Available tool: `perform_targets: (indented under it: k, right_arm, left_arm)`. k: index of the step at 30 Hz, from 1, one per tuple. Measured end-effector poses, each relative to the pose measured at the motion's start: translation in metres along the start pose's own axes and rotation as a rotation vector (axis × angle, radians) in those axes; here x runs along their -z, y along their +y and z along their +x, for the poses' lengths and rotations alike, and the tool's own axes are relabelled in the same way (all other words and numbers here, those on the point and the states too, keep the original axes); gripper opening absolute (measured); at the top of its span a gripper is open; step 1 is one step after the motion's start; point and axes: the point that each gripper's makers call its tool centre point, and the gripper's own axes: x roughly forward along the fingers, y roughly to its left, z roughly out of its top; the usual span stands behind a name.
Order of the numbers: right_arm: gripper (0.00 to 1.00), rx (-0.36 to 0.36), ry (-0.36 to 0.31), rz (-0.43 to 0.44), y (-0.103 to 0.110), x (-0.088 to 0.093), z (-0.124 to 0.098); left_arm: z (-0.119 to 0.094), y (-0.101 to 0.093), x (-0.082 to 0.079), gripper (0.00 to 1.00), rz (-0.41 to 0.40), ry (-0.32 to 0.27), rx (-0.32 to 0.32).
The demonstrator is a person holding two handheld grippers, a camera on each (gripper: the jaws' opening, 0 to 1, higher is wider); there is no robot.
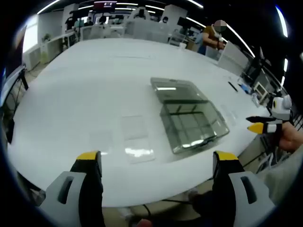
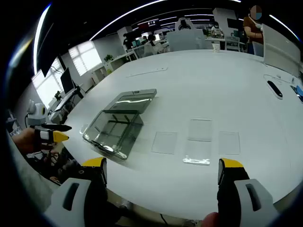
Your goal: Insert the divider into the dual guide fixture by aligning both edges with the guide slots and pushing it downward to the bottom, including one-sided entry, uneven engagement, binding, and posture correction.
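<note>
The clear plastic guide fixture (image 1: 189,118) sits on the white table (image 1: 85,75), with inner partitions and a flat clear panel lying at its far side. Several thin clear divider sheets (image 1: 135,127) lie flat beside it. My left gripper (image 1: 157,158) hovers at the table's near edge, jaws wide open and holding nothing. In the right gripper view the fixture (image 2: 118,123) is left of centre and the divider sheets (image 2: 200,130) lie to its right. My right gripper (image 2: 162,165) is also open and holding nothing, short of the sheets. Each gripper appears in the other's view, hand-held: the right gripper (image 1: 264,126) and the left gripper (image 2: 51,135).
A person (image 1: 213,35) stands at the table's far side. A small black object (image 2: 274,89) lies near the table's edge. Desks, chairs and monitors (image 2: 66,80) stand around the room. The table edge (image 1: 156,196) runs just in front of my left jaws.
</note>
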Motion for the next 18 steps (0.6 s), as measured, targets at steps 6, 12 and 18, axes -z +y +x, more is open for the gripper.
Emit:
perform_targets:
  k: [6, 12, 18]
  right_arm:
    - [0.96, 0.002, 0.000, 0.002, -0.0011, -0.0003, 0.0009]
    - [0.96, 0.002, 0.000, 0.003, -0.0005, -0.0001, 0.0005]
    - [0.96, 0.003, 0.000, 0.003, -0.0008, -0.0001, -0.0001]
  left_arm:
    - [0.0007, 0.0005, 0.0007, 0.95, -0.004, 0.003, -0.001]
    - [0.0010, 0.0009, 0.0008, 0.95, -0.005, 0.002, -0.002]
    - [0.0002, 0.0006, 0.0009, 0.95, -0.004, 0.001, -0.002]
